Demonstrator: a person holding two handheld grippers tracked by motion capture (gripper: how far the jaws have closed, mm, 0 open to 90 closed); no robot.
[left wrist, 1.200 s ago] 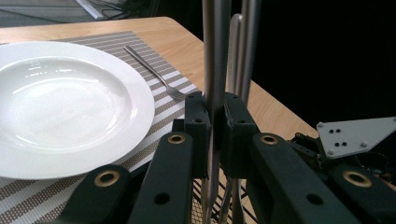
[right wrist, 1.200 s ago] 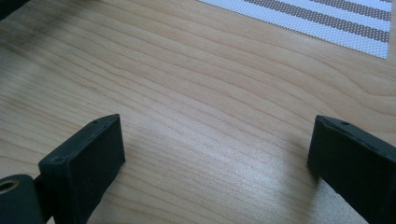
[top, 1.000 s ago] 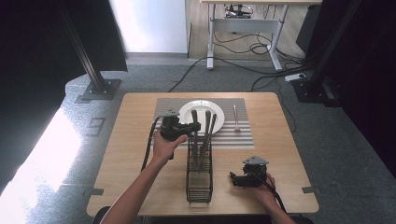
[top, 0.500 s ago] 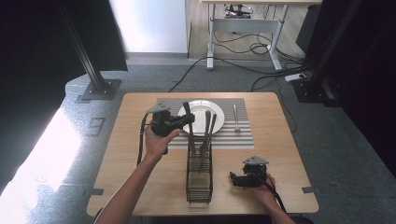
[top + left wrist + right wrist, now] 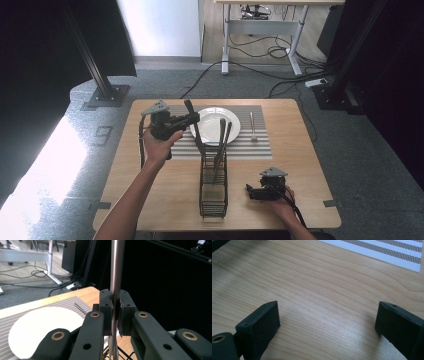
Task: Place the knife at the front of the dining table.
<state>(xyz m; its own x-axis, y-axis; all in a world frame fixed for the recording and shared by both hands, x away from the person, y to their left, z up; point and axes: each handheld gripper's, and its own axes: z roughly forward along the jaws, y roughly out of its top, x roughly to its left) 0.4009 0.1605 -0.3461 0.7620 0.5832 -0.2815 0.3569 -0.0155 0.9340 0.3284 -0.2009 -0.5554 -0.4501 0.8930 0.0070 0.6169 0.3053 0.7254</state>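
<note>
The left tool (image 5: 192, 118) has risen since a second ago, jaws pinching a dark utensil (image 5: 193, 125) now lifted half clear of the wire rack (image 5: 213, 187) below it, so the extraction looks nearly done; rightward, the right tool (image 5: 248, 190) rests spread, empty, on the desk (image 5: 165, 195).

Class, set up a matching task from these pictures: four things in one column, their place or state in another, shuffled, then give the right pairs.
Things:
1. left gripper
2. right gripper
3. white plate
4. wire rack

States:
A. on the striped mat
B. open above bare wood
C. shut on a metal utensil handle
D. stands mid-table, holding dark utensils

Pairs: 1-C, 2-B, 3-A, 4-D
</note>
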